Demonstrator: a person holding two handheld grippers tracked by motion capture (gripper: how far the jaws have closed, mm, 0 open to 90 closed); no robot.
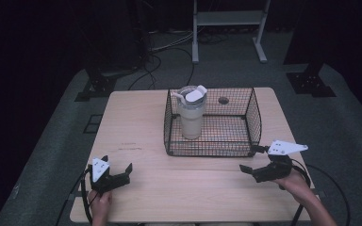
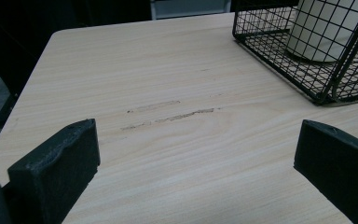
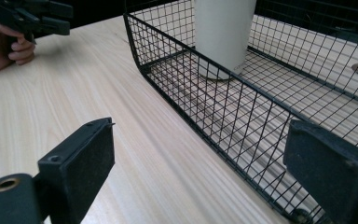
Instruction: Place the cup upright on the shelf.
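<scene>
A black wire basket (image 1: pixel 207 151) stands on the far middle of a light wooden table (image 1: pixel 136 127). In the basket's left part a cream tumbler (image 1: pixel 191 120) with a white flip lid stands upright. My left gripper (image 1: pixel 118 164) rests near the front left edge, open, with nothing between its jaws. My right gripper (image 1: pixel 250 158) is open at the basket's front right corner. The left gripper view has the open gripper (image 2: pixel 196 142) facing bare wood, with the basket (image 2: pixel 327 95) and tumbler (image 2: pixel 321 32) ahead on the right. In the right gripper view, the open gripper (image 3: pixel 200 149) looks along the basket's wall (image 3: pixel 177 44) at the tumbler (image 3: pixel 223 32).
Two scuff marks (image 2: pixel 168 114) run across the wood between my left gripper and the basket. A round hole (image 1: pixel 223 100) lies in the tabletop under the basket's far side. Cables and a metal stand (image 1: pixel 228 19) sit on the dark floor beyond the table.
</scene>
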